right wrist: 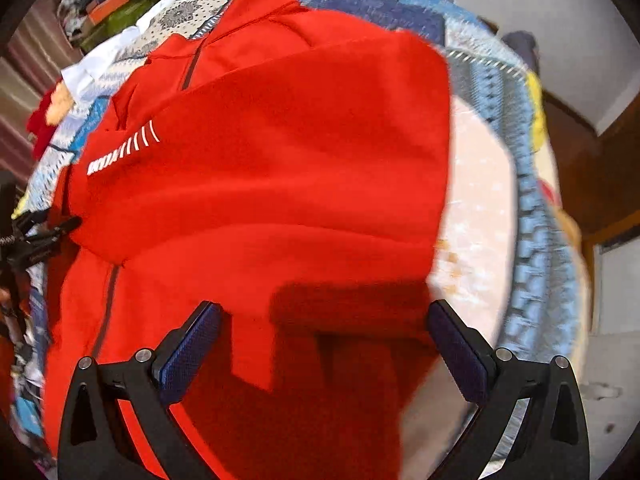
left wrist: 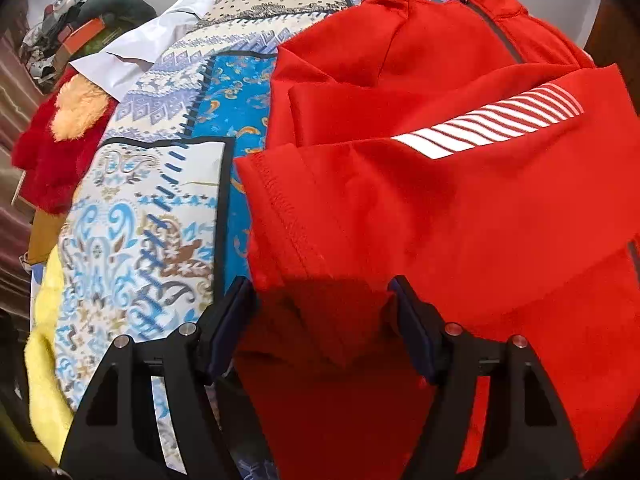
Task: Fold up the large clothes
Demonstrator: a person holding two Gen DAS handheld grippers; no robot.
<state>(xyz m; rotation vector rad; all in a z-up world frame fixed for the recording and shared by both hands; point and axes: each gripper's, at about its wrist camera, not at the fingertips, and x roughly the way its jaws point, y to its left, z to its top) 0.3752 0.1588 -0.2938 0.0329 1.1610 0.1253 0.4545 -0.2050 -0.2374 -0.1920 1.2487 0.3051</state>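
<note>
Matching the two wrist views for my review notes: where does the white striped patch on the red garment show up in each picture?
Left wrist view: the white striped patch sits upper right, on a folded-over panel of the red garment.
Right wrist view: the same patch sits at mid-left, much smaller.
Shared landmark: the dark zipper line near the garment's collar, above the patch in both views.

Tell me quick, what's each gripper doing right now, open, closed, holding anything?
Left gripper: open above the red jacket, holding nothing.
Right gripper: open, holding nothing.
</note>
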